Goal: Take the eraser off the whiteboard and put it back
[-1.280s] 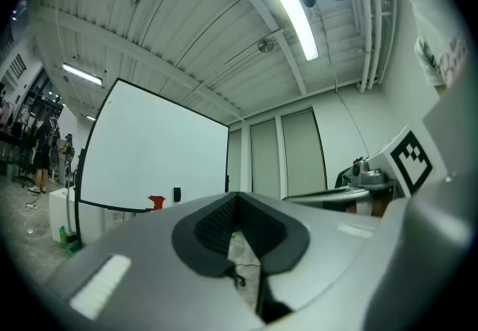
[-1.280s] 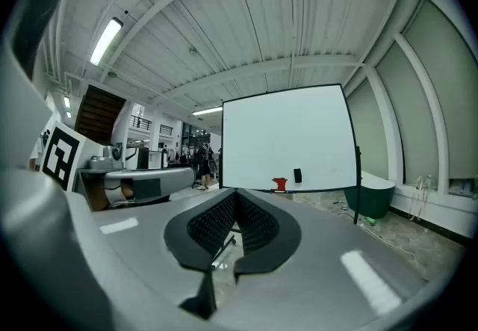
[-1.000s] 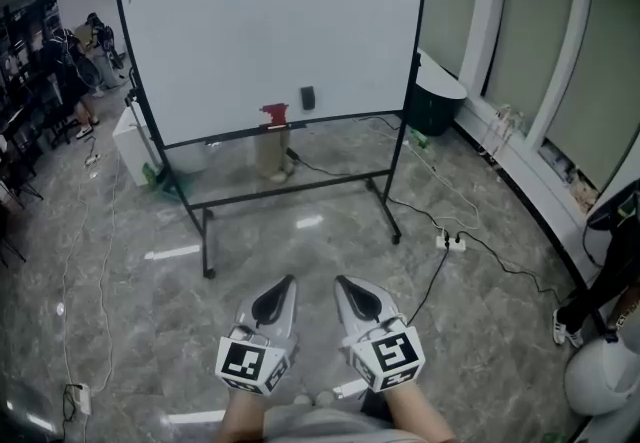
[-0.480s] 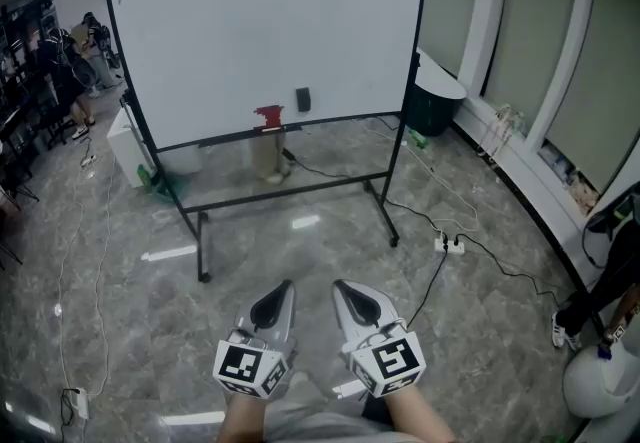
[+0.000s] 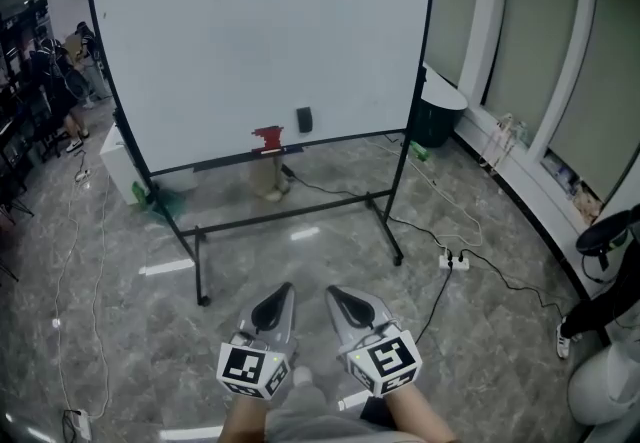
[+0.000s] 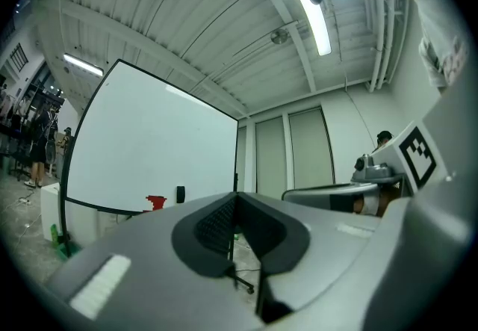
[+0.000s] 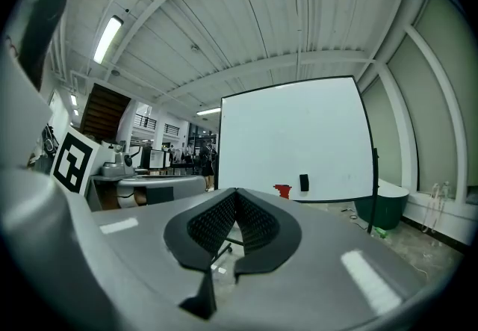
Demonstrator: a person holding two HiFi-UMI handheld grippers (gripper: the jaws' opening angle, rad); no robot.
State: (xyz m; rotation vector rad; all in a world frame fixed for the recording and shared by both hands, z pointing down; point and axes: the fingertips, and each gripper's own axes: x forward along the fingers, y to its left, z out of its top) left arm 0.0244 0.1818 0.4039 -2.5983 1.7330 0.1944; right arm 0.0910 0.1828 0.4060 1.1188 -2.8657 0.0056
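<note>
A small dark eraser (image 5: pixel 304 119) sticks to the lower part of the whiteboard (image 5: pixel 200 41), right of a red object (image 5: pixel 268 139) on its tray rail. It also shows as a dark block in the left gripper view, eraser (image 6: pixel 180 193), and in the right gripper view, eraser (image 7: pixel 304 182). My left gripper (image 5: pixel 283 288) and right gripper (image 5: pixel 332 292) are held side by side low in the head view, well short of the board. Both are shut with nothing between the jaws.
The whiteboard stands on a black wheeled frame (image 5: pixel 398 256) on a grey marble floor. Cables and a power strip (image 5: pixel 450 260) lie on the floor at right. A dark green bin (image 5: pixel 436 116) stands behind the board's right side. People (image 5: pixel 60 91) stand at far left.
The whiteboard has grown larger and shifted in the head view as I stepped toward it. Both grippers keep the same place in the view and stay shut.
</note>
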